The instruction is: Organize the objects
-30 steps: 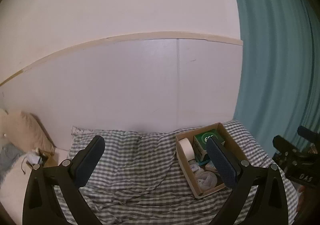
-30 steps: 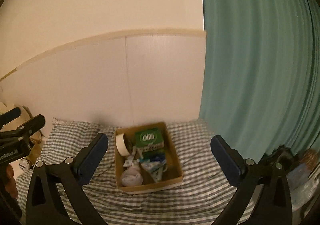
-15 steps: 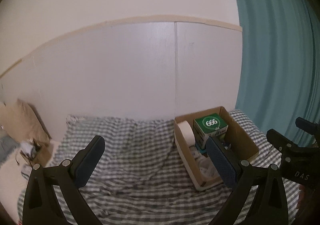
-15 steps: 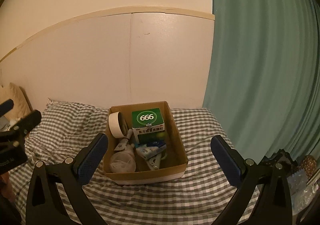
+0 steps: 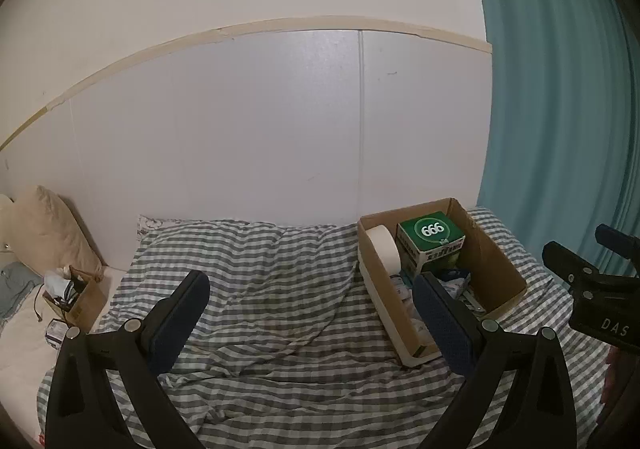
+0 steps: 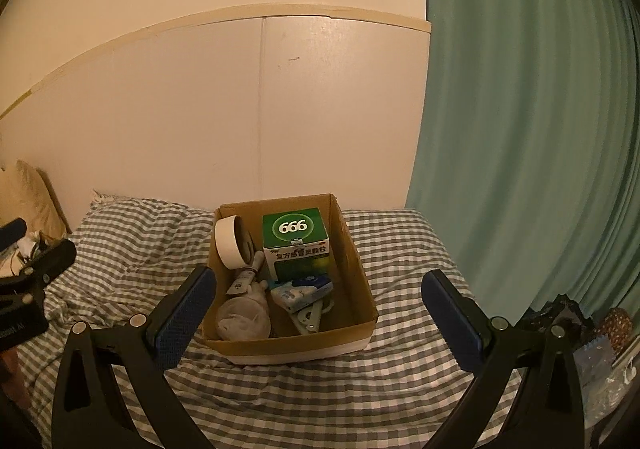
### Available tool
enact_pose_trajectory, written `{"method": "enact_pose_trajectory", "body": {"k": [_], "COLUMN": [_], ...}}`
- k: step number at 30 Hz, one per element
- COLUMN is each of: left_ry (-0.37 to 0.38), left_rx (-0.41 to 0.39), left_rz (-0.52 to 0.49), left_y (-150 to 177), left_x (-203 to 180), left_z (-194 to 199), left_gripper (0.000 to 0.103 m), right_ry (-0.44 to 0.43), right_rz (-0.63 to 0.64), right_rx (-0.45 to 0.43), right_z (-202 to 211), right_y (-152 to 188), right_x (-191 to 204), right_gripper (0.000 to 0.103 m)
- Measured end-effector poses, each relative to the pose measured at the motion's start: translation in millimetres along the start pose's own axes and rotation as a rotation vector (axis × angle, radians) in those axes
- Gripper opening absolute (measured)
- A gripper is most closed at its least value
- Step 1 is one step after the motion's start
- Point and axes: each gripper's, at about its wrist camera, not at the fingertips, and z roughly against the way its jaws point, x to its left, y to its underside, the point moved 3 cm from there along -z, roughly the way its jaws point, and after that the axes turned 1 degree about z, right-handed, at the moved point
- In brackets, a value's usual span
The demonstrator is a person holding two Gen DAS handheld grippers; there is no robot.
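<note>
Cardboard box (image 6: pixel 362 299) between spread right gripper (image 6: pixel 319 308) jaws.

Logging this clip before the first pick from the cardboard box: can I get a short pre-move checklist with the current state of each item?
1. Right tool open and holding nothing: ok.
2. Left tool open and holding nothing: ok.
3. Cardboard box framed between the right tool's fingers: ok.
4. Green box and tape roll reachable from above, nothing lying on them: ok.
5. Left tool lined up with the cardboard box: not ok, it faces the checked blanket beside it.
6. Small items at the box bottom separable: cannot tell, they overlap.
</note>
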Motion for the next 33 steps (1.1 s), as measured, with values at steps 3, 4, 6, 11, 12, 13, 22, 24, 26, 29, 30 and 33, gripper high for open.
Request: {"method": "enact_pose_trajectory", "body": {"k": [3, 4, 6, 11, 12, 13, 22, 24, 26, 29, 30, 33], "left_ry": [0.002, 0.002, 0.01, 0.008, 0.008, 0.008, -0.005, -0.005, -0.004, -0.009, -0.011, -0.012], "left_rx": [0.002, 0.004, 0.006, 0.012, 0.017, 0.019, 0.016, 0.019, 0.024, 0.035, 0.036, 0.031], "left_rz": [0.003, 0.003, 0.002, 0.003, 0.005, 0.007, 0.006, 0.006, 0.002, -0.007, -0.011, -0.016], "left_y": [0.0, 0.0, 0.2, 2.3, 2.7, 3.1, 4.3, 5.2, 6.2, 8.5, 9.3, 10.0], "left_x": [0.4, 0.2, -0.2, -0.2, 0.1, 0.1, 3.1, 5.2, 6.6, 6.7, 6.7, 5.4], "left_z": [0.2, 0.5, 1.1, 0.1, -0.5, -0.7, -1.0, -1.9, -2.9, -4.6, -4.4, -3.3], "left_gripper": [0.103, 0.103, 0.103, 0.103, 0.103, 0.103, 0.103, 0.103, 0.103, 0.103, 0.103, 0.103], "right_ry": [0.002, 0.005, 0.004, 0.007, 0.008, 0.009, 0.012, 0.013, 0.009, 0.009, 0.008, -0.007], "right_rz": [0.012, 0.015, 0.021, 0.029, 0.032, 0.034, 0.051, 0.049, 0.045, 0.047, 0.047, 0.042], "right_rx": [-0.006, -0.008, -0.011, -0.023, -0.025, -0.026, -0.032, -0.035, -0.038, -0.039, -0.037, -0.028], "right_z": [0.8, 1.2, 1.6, 4.0, 4.5, 4.7, 6.1, 7.5, 8.5, 8.5, 8.2, 7.0], "right_y": [-0.4, -0.3, -0.1, -0.8, -1.3, -1.7, -4.1, -4.3, -4.7, -4.8, -5.0, -5.0], "right_x": [0.9, 1.5, 2.2, 3.1, 3.2, 3.2, 5.4, 6.2, 5.9, 7.4, 7.3, 8.7], "right_gripper": [0.103, 0.103, 0.103, 0.103, 0.103, 0.103, 0.103, 0.103, 0.103, 0.103, 0.103, 0.103]}}
